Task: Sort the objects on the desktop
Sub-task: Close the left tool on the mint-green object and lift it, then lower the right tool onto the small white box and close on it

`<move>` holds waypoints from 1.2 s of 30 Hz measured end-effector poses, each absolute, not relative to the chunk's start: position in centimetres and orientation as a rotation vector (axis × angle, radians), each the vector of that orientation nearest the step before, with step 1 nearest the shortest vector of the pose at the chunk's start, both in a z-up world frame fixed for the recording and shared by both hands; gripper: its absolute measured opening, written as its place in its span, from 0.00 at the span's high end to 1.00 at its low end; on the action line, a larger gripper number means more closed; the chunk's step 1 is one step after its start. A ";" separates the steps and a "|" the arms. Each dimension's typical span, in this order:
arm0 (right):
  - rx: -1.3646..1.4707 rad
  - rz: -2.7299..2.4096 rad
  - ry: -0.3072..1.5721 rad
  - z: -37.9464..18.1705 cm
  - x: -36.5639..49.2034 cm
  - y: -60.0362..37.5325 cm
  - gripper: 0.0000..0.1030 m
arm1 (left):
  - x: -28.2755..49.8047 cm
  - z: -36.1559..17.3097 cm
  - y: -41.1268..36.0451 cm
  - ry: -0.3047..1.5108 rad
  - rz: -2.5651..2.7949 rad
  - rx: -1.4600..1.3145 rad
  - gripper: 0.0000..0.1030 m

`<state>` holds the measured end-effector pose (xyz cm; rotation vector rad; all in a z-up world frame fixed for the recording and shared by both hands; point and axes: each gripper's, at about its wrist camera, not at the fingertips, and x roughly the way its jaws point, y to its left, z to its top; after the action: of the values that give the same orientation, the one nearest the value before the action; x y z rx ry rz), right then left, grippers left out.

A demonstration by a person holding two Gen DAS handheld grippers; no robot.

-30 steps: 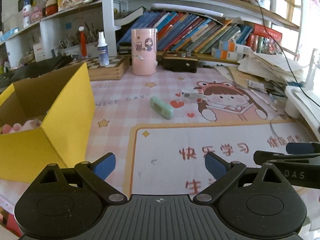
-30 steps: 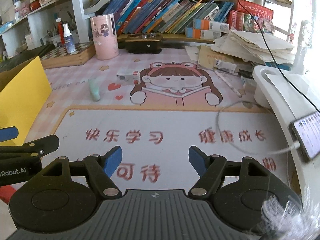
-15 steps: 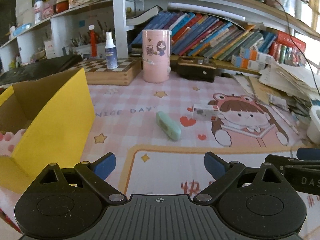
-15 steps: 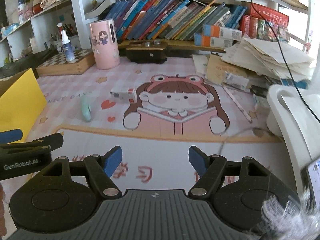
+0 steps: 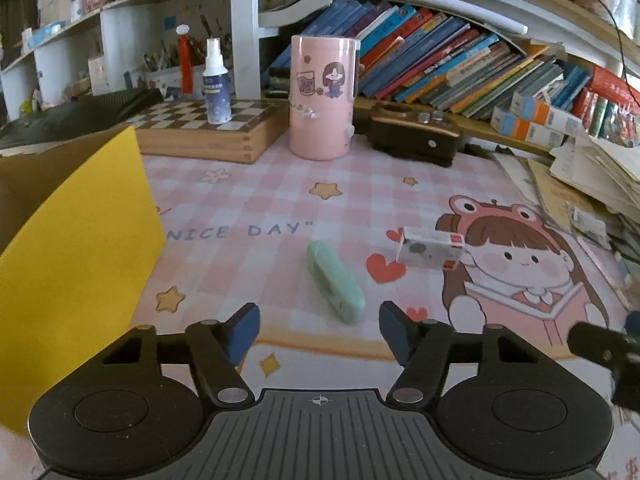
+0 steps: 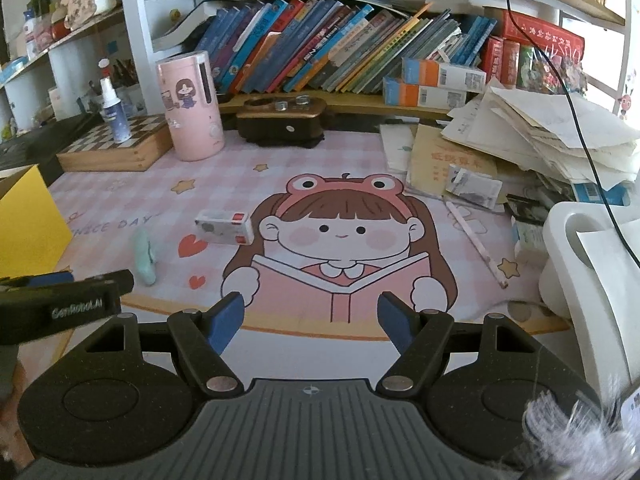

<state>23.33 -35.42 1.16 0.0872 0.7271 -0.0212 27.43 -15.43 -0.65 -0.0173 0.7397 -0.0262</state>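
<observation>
Left tongs (image 5: 319, 328): released, nothing between the blue pads, hovering above the surface (image 5: 256, 200) just short of the mint-green case (image 5: 335, 281). Right tongs (image 6: 311, 318): released, empty, over the printed girl reading a book.

Mint-green case: flat on the pink checked mat, toward the left part of the surface. Long axis runs diagonally in the left wrist view, far end toward the rear left, near end toward the front right, close to the left tongs' opening. No contact.

Small white box (image 5: 431, 248) with red corner marks: just right of the case, apart from it, lying flat at the edge of the girl's hair.

Yellow cardboard box (image 5: 72, 248): at the left edge, well left of the case; contents not visible.

Rear edge: pink cylinder (image 5: 323, 98) with cartoon girl sticker, chessboard box (image 5: 208, 132) carrying a spray bottle (image 5: 217, 82), dark brown device (image 5: 412, 132). Paper pile (image 6: 540, 136) at the right edge.

Legible text: mat reads "NICE DAY"; side of left tongs, seen from right wrist, reads "GenRobot.AI".
</observation>
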 end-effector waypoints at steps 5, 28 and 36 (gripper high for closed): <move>0.078 -0.020 0.725 1.1 24.2 -35.7 0.30 | 29.8 -1.4 -16.1 0.753 -0.040 -0.017 0.45; 0.112 0.007 0.748 -1.0 27.8 -34.3 0.30 | 28.7 0.7 -12.9 0.732 0.025 -0.046 0.79; 0.095 0.042 0.714 -2.3 32.2 -31.5 0.30 | 26.1 1.4 -10.9 0.741 0.068 -0.028 0.79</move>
<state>32.21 -31.54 -2.32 0.0953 0.7142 0.0425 26.14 -10.91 1.43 -0.0277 0.7408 0.0683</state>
